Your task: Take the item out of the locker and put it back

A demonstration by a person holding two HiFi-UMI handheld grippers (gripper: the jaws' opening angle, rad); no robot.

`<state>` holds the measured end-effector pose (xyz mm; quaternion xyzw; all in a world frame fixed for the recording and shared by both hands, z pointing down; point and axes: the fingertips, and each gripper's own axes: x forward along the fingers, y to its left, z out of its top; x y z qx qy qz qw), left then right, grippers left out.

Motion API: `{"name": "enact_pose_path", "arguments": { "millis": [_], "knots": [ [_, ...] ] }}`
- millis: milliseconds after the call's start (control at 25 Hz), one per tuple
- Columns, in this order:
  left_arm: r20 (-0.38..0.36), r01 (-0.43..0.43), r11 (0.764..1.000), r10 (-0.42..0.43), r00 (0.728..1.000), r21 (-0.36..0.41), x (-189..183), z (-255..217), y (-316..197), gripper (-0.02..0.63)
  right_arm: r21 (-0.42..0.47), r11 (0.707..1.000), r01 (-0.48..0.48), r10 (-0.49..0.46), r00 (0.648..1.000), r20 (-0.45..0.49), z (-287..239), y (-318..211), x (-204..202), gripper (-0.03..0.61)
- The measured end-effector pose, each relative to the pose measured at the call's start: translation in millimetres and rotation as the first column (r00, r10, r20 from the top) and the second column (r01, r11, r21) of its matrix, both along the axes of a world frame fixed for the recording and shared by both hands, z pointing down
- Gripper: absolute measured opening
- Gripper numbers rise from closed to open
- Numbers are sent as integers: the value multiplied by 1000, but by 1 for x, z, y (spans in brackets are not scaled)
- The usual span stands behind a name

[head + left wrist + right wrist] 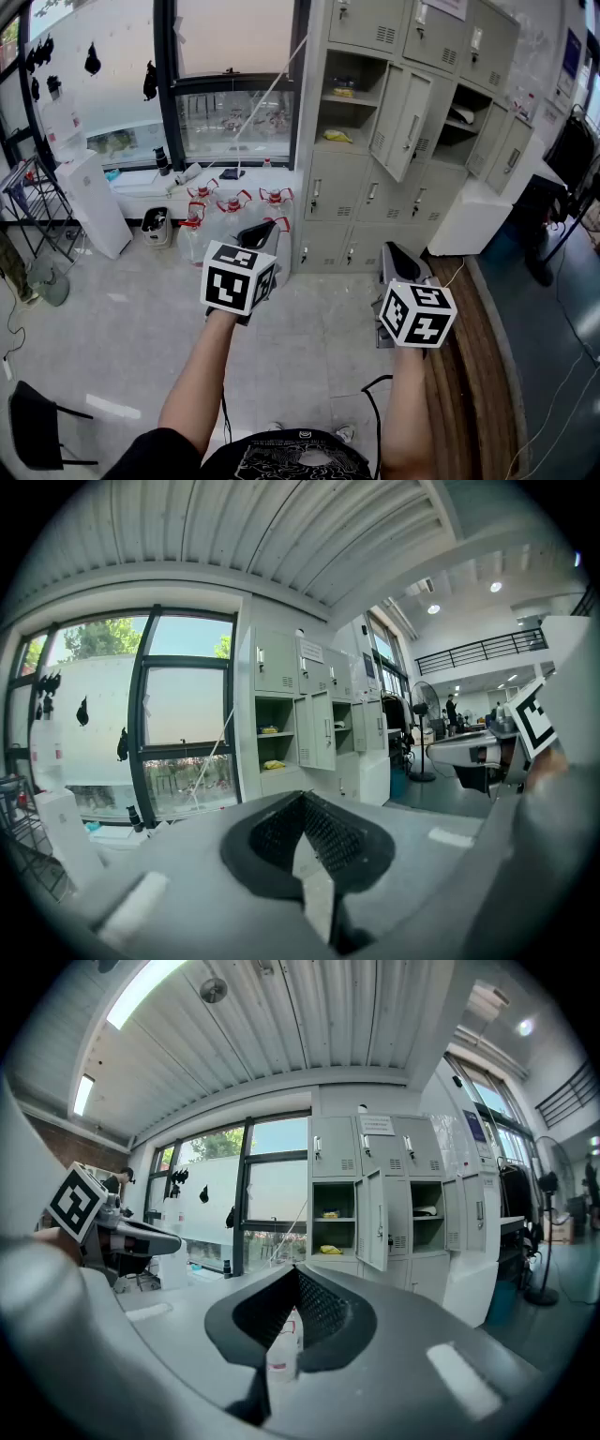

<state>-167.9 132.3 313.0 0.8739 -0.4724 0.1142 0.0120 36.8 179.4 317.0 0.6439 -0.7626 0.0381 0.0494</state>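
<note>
Far beyond right gripper (396, 255), yellow item (337, 137)

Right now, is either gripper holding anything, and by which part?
Nothing is held. The left gripper and right gripper both have jaws shut and empty, away from the lockers.

Lockers (339, 192) stand right of the window (234, 84); jugs (231, 217) sit below it.

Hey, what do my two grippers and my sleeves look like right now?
Left gripper and right gripper: grey shells, black ribbed pads, each with a white cube of black square markers. Black printed T-shirt, short sleeves; black cable by the right arm.
</note>
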Motion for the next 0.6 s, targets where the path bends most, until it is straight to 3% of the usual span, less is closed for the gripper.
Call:
{"name": "enact_pose_path", "arguments": {
  "millis": [320,600],
  "knots": [
    [-6,-2,1000,2,1000,-6,-10,5,-1,1,8,1000,-4,5,1000,-23,0,-1,-11,26],
    [-14,-7,1000,7,1000,-17,-17,11,-6,1,0,1000,3,-3,1000,-30,2,-6,-18,66]
  ]
}}
